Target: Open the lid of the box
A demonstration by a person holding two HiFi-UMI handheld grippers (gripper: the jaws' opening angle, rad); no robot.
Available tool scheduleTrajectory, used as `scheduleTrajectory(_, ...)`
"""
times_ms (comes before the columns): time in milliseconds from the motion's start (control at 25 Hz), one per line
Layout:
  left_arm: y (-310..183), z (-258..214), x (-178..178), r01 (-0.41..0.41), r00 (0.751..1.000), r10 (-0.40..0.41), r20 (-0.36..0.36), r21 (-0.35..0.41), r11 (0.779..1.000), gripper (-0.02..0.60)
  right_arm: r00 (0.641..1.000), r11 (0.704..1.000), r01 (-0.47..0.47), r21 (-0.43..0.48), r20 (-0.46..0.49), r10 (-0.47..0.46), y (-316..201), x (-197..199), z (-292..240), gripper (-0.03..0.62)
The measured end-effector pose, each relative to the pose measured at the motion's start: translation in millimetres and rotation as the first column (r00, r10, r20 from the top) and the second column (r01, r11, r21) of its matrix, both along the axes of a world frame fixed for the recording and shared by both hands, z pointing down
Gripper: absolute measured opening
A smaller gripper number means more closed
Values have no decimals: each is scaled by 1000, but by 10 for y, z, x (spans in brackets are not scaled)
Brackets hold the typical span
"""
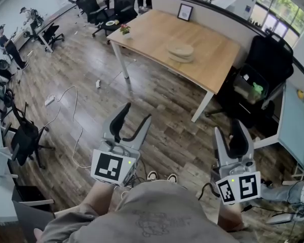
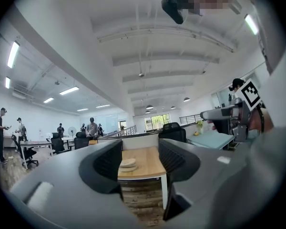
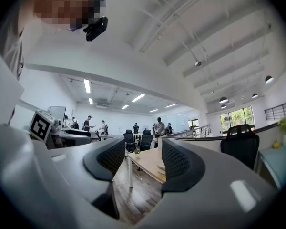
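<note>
A round, flat beige box (image 1: 181, 51) with its lid on lies on the far wooden table (image 1: 157, 32). The left gripper view frames the box (image 2: 127, 164) between the jaws from a distance. In the right gripper view the right jaw half hides the box (image 3: 160, 167). I stand well back from the table, over the wooden floor. My left gripper (image 1: 136, 116) is open and holds nothing. My right gripper (image 1: 229, 130) is also open and empty. Both point toward the table, as the left gripper (image 2: 139, 163) and right gripper (image 3: 137, 163) views show.
A picture frame (image 1: 185, 11) and a small potted plant (image 1: 124, 30) stand on the table. Black office chairs (image 1: 266, 65) sit at its right end, beside a teal desk (image 1: 299, 120). Cables (image 1: 66, 105) trail on the floor at left near another chair (image 1: 23, 135). People stand far left.
</note>
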State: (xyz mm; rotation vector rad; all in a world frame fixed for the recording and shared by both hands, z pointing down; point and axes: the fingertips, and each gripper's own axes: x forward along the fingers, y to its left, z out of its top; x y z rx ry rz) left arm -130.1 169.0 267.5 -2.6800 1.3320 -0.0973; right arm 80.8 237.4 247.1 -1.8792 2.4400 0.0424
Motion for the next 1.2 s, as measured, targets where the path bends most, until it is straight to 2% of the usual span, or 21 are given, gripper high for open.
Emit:
scheduleTrajectory(120,3,47,61,11,1000,-10,11,-37,999,241,999,1000,-13,-9,-41,13,-22,70,53,224)
scheduleTrajectory(280,-13,-9,150,4,1000,-4,-13,4,1000,241,999,1000,-15,-17,-45,15,-33,166,90,224)
scheduleTrajectory(560,49,-5,344,29,1000,-29,-2,9,1000,241,999,1000,18,-6,-30,-18,-3,381,114,224)
scheduleTrajectory(720,85,-64,453,47,999,-47,1,58,997,241,998,999,42,-2,-50,-42,28,501,148,224)
scheduleTrajectory(1200,-48,10,610,55,998,-55,9,49,997,241,993,995,100,27,-72,-97,-166,697,175,224)
